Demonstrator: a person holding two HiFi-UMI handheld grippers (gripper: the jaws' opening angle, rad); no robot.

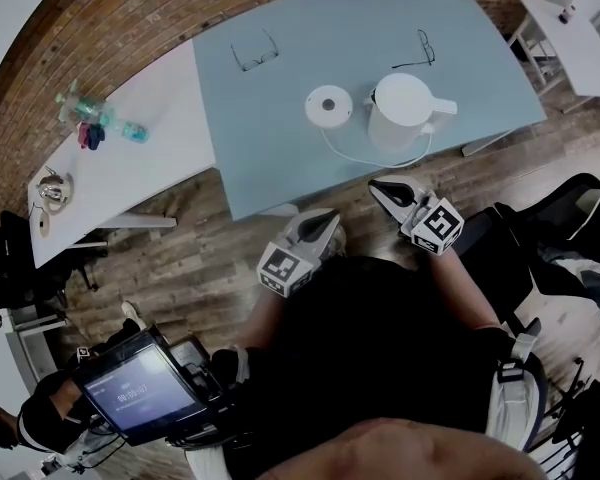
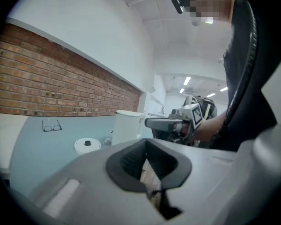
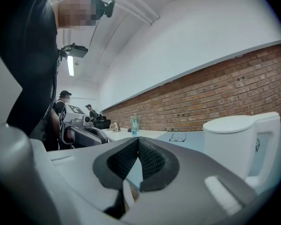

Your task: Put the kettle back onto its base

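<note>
- Head view: the white kettle stands upright on the blue-grey table. It is just beside its round base, at the base's right, and not on it. A thin cord curves from the base past the front of the kettle.
- Same view: the left gripper and the right gripper are both over the wooden floor, near the front edge of the table, and both point toward it. The right gripper is near the kettle but does not touch it.
- Same view: two pairs of glasses lie at the far side of the table. Some bottles are on the white table at the left.
- Left gripper view: the jaws are closed together and grip nothing. Beyond them are the base at the left, then the kettle, then the right gripper.
- Right gripper view: the jaws are pressed together and hold nothing. The kettle stands at the right, apart from the jaws. The left gripper shows at the left.
</note>
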